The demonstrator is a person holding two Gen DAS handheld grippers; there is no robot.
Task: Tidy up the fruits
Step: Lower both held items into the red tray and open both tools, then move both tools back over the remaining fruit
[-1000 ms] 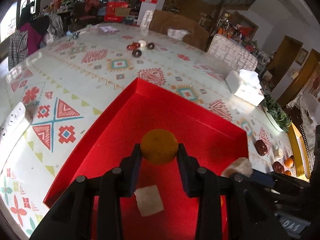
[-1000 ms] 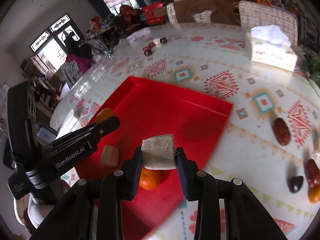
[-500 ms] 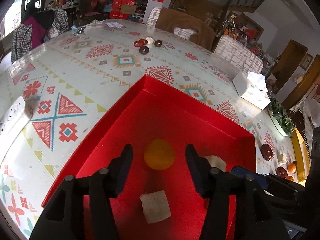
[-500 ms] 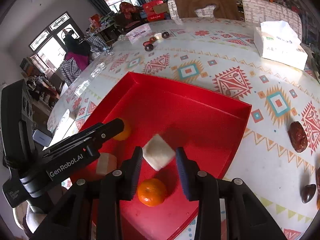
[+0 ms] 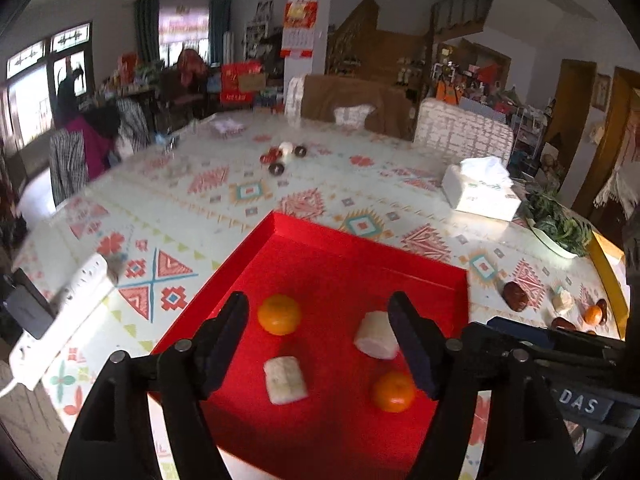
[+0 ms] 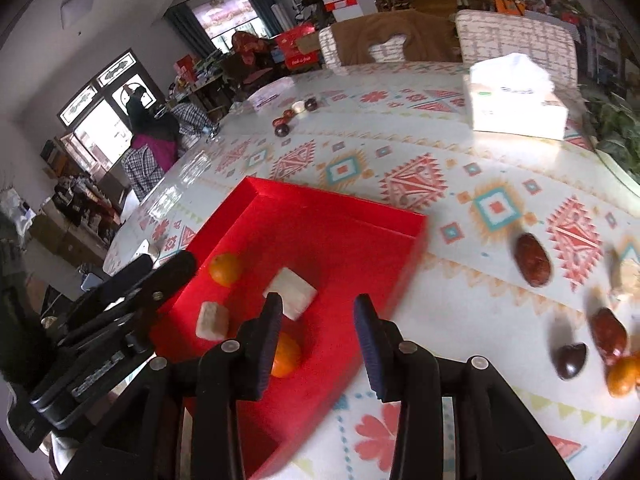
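Left gripper (image 5: pixel 318 330), opening, empty, hovers above the red tray's (image 5: pixel 360 240) orange (image 5: pixel 279 314).

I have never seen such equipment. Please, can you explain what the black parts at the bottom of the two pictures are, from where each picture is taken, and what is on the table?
The black parts are two hand-held grippers, each with two fingers; a person carries one in each hand. A wide-angle camera sits on each gripper and looks forward along its fingers.

One picture comes from the left gripper, the other from the right gripper. Both are opening and hold nothing.

Below them a red tray lies on a patterned table. In the tray are two small oranges and two pale cut blocks; what fruit they are I cannot tell.

To the right, still on the table, lie red dates, a dark heart-shaped piece, another orange, and farther back a tissue box.
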